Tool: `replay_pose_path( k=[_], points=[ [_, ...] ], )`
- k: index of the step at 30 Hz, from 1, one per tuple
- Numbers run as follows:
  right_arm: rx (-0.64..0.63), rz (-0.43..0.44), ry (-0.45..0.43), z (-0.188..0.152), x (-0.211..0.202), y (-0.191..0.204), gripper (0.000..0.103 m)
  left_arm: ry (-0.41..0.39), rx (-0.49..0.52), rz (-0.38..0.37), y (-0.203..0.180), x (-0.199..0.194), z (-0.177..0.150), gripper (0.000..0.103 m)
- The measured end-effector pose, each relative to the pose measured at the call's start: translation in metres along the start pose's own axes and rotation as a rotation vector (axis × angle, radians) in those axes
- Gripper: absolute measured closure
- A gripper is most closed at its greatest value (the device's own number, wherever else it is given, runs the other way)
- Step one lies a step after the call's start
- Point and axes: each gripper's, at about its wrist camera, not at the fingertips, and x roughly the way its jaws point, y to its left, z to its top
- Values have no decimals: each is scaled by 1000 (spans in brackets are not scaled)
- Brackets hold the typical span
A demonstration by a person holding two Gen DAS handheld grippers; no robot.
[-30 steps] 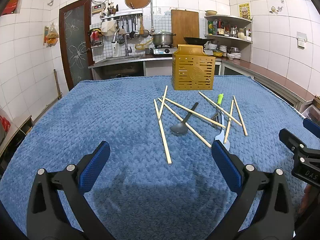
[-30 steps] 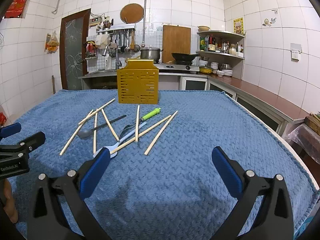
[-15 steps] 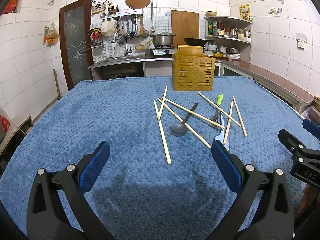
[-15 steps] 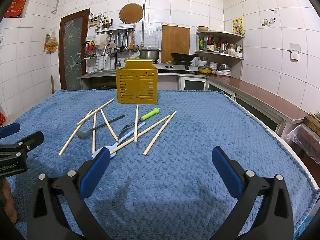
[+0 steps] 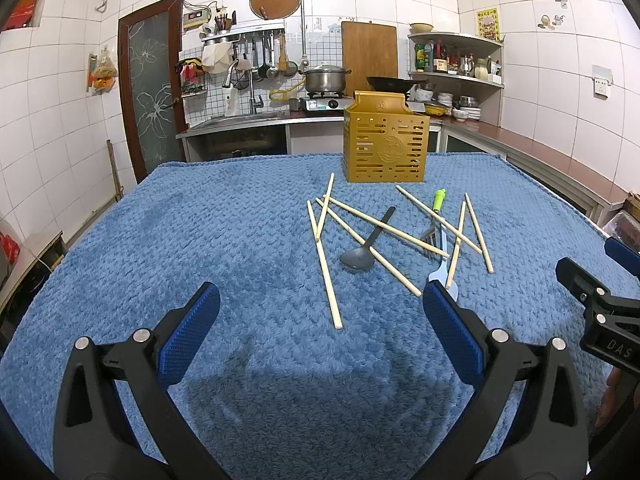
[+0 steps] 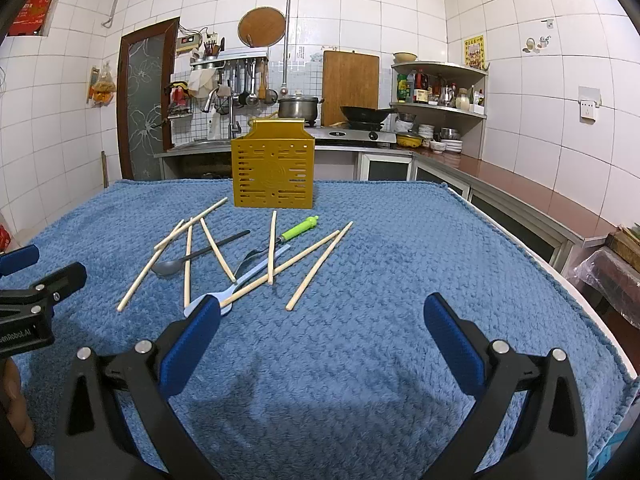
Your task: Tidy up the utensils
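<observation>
Both tongs wide open, holding nothing

The chopsticks [image 5: 326, 268], dark spoon [image 5: 362, 248], green-handled fork [image 5: 436, 216] and pale blue spoon [image 6: 240, 284] lie mixed mid-desk [image 5: 160, 240], before the yellow holder [image 5: 386, 148] near the far edge. The left tongs [image 5: 320, 312] sit nearest one chopstick pointing away; the right tongs [image 6: 320, 316] hover nearby.

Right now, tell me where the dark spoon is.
In the left wrist view, the dark spoon lies right of centre on the blue cloth, among the chopsticks, in front of the yellow holder.
</observation>
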Motion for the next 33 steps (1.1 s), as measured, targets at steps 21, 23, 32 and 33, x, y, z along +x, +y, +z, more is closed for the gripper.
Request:
replay_pose_path(
  k=[21,23,32,33],
  points=[
    [1,-1,-2,0,0,-1,4,3,2,-6,-1,0,1,5],
    [0,-1,-1,0,1,-1,4,4,1,-6,-1,0,1,5],
    [0,-2,-2,0,0,-1,4,7,-4,-5,-1,0,1,5],
    [0,-2,-3,0,0,-1,4,8,-5,-6,0,0,1,5]
  ],
)
